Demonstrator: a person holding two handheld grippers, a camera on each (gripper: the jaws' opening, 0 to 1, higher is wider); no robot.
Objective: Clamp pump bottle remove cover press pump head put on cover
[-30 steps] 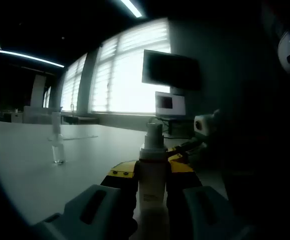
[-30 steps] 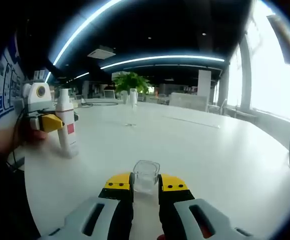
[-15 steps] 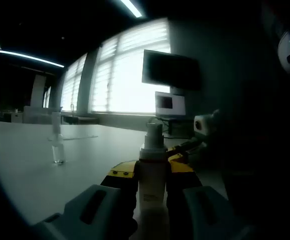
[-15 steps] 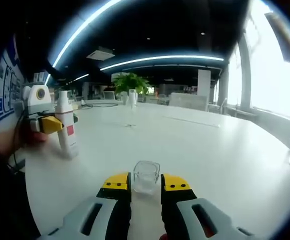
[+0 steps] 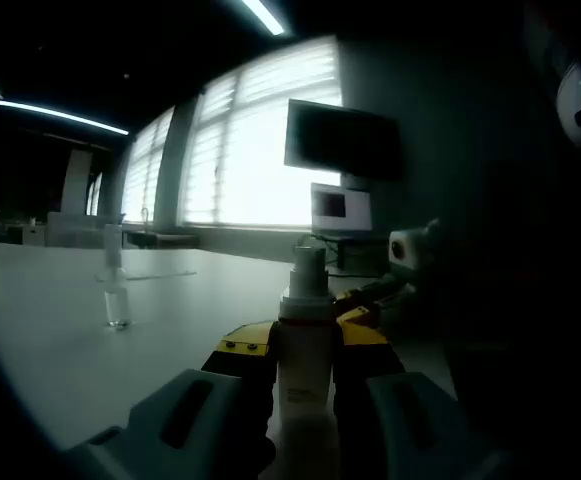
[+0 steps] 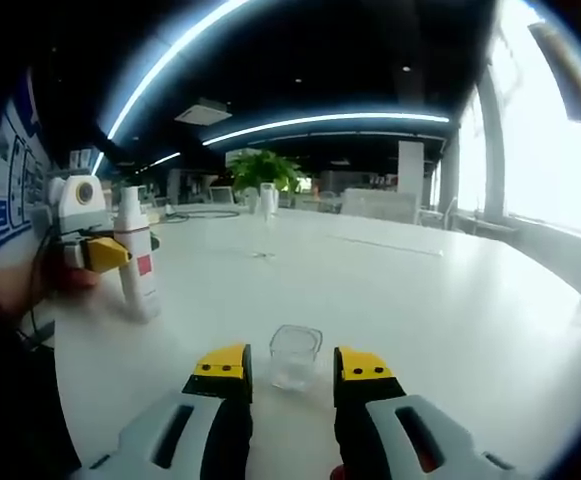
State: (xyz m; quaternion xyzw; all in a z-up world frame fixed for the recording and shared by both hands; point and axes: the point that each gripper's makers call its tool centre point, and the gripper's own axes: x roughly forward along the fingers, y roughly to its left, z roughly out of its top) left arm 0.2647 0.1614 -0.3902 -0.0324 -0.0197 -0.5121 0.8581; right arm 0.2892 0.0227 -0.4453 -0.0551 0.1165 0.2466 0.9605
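— Pump bottle (image 5: 305,355) first: where do you have it?

— Your left gripper (image 5: 304,352) is clamped on its white body, jaws pressed to both sides, and it stands upright with the bare pump head (image 5: 308,262) on top. In the right gripper view the same bottle (image 6: 136,262) stands on the white table (image 6: 450,320), off to the left, pinched by the yellow-tipped jaws of the left gripper (image 6: 108,254).

— And the cover?

— The clear cover (image 6: 295,355) sits on the table, between the jaws of your right gripper (image 6: 292,362). Those jaws are spread, with a gap on each side of the cover, so nothing is gripped there. I judge the cover is off and set down, and pressing the pump head comes next.

— How do you want that done?

— Keep the left clamp firm and the bottle vertical, because a downward push will tip it if the hold is loose. Lift your right gripper straight off the cover so you don't knock it over. Bring one jaw tip squarely over the pump head and press along the bottle's axis, not at a slant. Leave the cover where it stands; you'll need to find it again.
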